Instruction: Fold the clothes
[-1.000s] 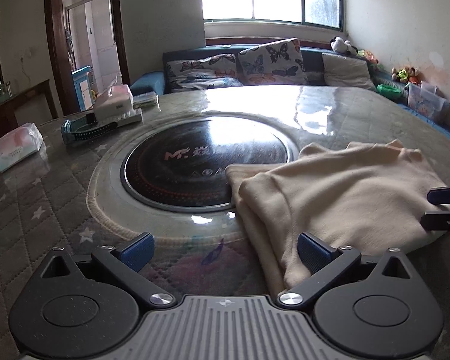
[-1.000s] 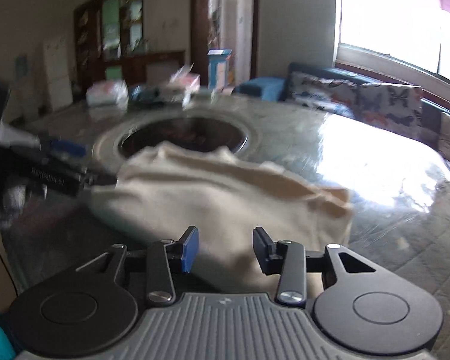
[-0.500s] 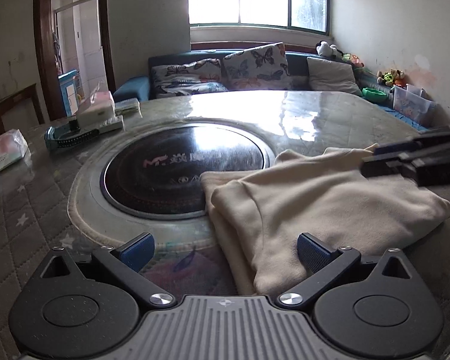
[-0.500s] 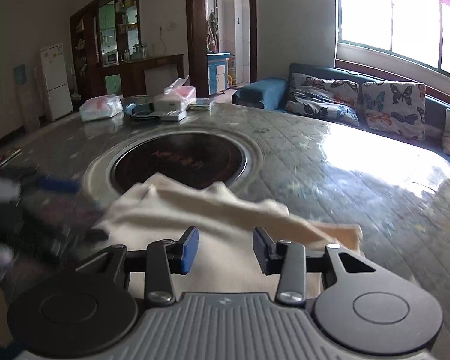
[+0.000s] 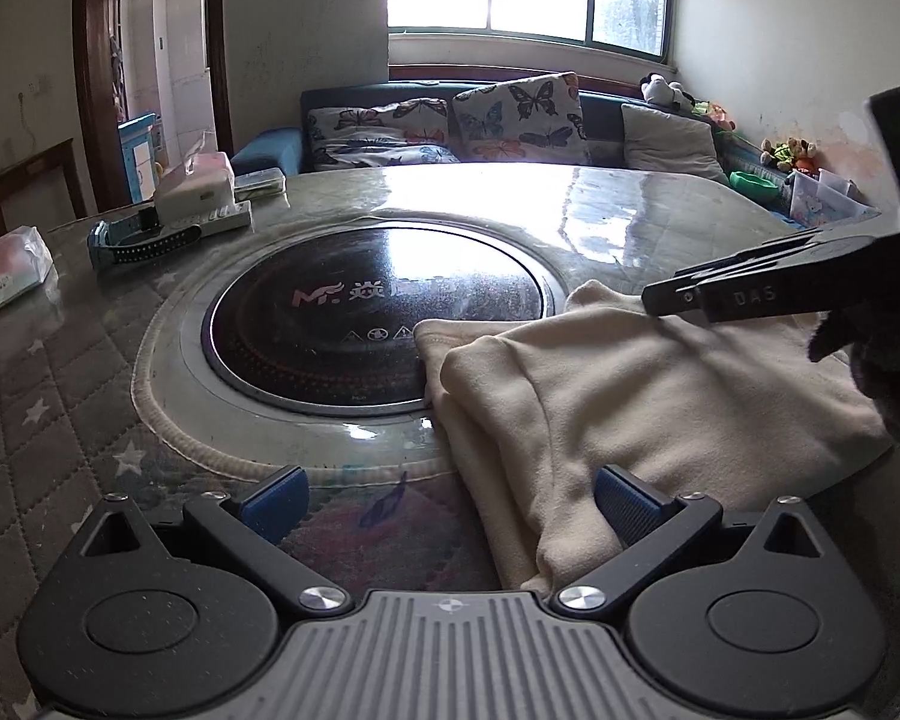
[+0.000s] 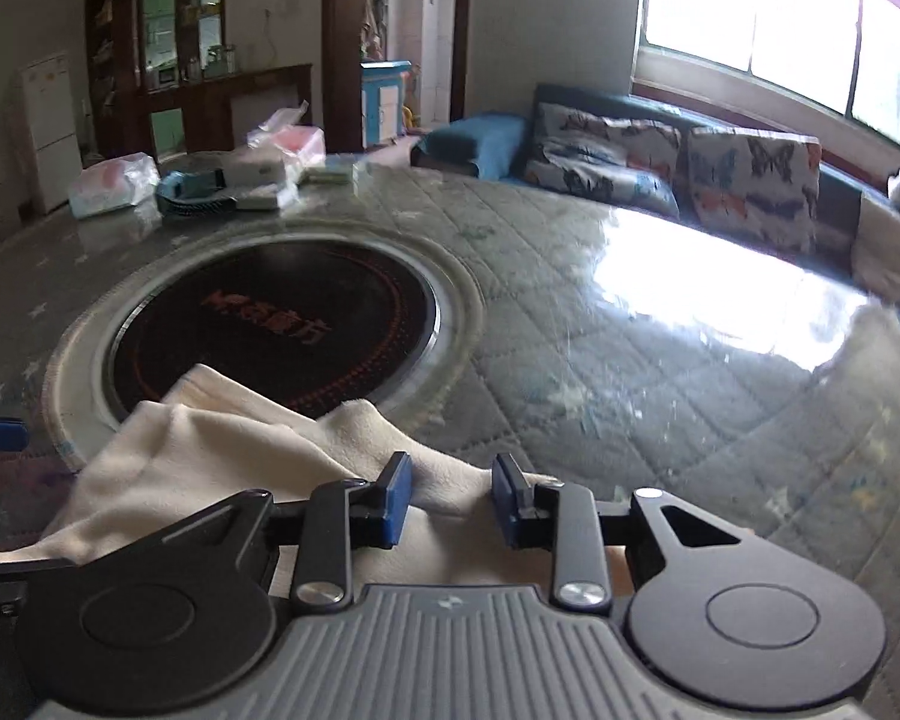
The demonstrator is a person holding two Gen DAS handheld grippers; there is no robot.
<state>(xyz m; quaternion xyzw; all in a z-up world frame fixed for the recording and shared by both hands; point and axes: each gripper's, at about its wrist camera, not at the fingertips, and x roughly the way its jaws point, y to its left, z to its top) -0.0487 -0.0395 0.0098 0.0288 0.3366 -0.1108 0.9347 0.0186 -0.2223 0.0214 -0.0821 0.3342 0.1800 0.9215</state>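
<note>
We see the cream garment [image 5: 648, 396] lying folded on the quilted tabletop [image 5: 60, 396], its far edge overlapping the round black cooktop [image 5: 354, 324] set in the centre. The left tool [image 5: 444, 501] hovers at the garment's near corner with its blue pads spread wide, gripping nothing. The right tool [image 6: 450, 504] sits over the garment's far edge; its jaws are closing with a raised ridge of cloth between them, the pads not yet pressing it
</note>
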